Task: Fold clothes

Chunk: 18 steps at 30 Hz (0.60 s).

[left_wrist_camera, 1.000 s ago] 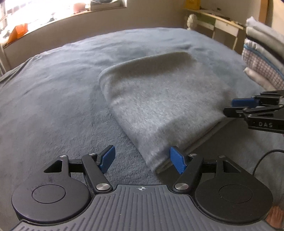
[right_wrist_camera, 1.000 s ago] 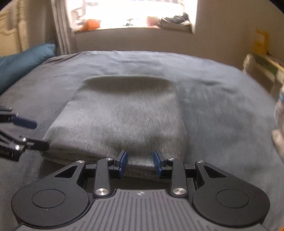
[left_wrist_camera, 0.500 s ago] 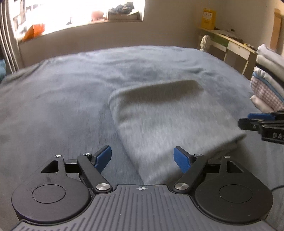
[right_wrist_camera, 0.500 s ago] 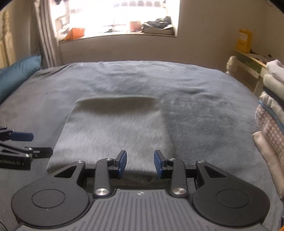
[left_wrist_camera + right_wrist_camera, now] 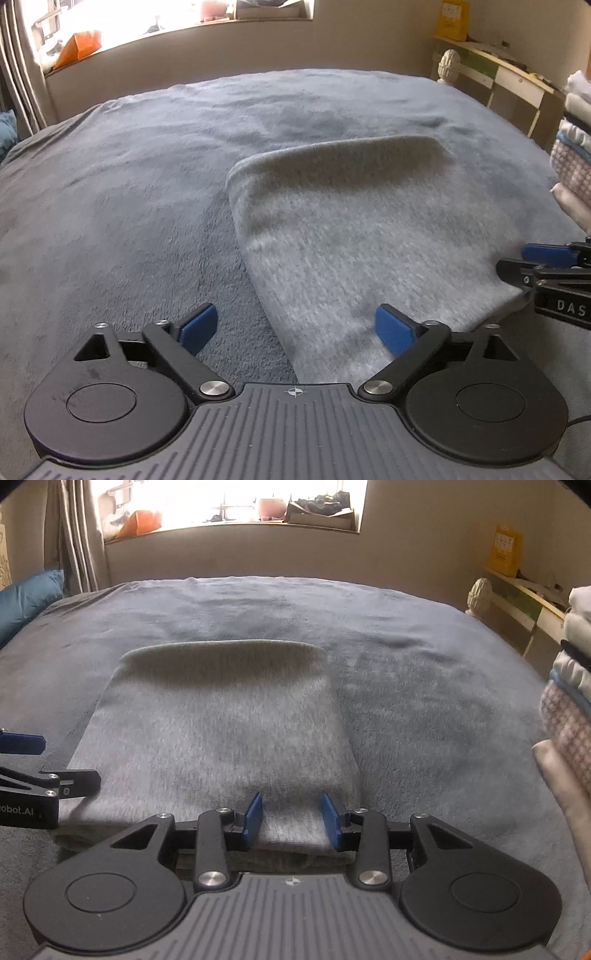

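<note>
**Folded grey garment flat on the bed**

Folded grey garment [image 5: 221,734] lying as a neat rectangle on the blue-grey bed cover [image 5: 110,206], far fold rounded, near edge showing stacked layers. Left gripper [image 5: 295,328] spreading wide over the near left corner, pads clear of the cloth. Right gripper [image 5: 291,819] partly apart and opening, astride the near edge, gripping nothing. Blue pillow [image 5: 26,598] seen only from the right wrist; stack of folded clothes [image 5: 569,709] at right in both.
</note>
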Each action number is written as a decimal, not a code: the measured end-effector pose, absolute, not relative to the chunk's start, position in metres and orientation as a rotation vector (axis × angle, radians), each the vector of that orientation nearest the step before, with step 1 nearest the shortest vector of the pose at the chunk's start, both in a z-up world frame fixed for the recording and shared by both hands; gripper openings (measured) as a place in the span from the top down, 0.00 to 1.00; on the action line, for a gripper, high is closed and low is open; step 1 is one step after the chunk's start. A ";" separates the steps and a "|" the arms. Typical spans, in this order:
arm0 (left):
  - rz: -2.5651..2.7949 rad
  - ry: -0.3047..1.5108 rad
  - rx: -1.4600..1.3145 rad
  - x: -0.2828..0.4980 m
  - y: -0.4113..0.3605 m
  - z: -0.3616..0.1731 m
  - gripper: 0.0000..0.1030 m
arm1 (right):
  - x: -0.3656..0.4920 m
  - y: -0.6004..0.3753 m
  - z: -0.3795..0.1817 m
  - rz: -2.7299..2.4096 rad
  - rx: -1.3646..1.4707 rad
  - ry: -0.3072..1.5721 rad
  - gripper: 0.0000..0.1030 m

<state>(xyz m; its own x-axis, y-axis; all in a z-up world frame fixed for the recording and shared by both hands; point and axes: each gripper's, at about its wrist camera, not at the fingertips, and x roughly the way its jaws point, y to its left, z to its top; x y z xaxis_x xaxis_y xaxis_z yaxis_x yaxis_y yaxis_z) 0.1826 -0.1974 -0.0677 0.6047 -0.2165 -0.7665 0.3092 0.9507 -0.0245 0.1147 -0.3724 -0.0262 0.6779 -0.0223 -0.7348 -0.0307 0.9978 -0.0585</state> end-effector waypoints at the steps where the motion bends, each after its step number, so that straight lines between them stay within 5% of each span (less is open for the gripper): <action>1: -0.305 0.874 0.113 0.183 -0.197 -0.069 0.06 | 0.115 -0.374 -0.027 0.006 -0.054 0.828 0.62; 18: -0.294 0.894 0.106 0.181 -0.201 -0.070 0.05 | 0.113 -0.376 -0.027 0.008 -0.032 0.830 0.61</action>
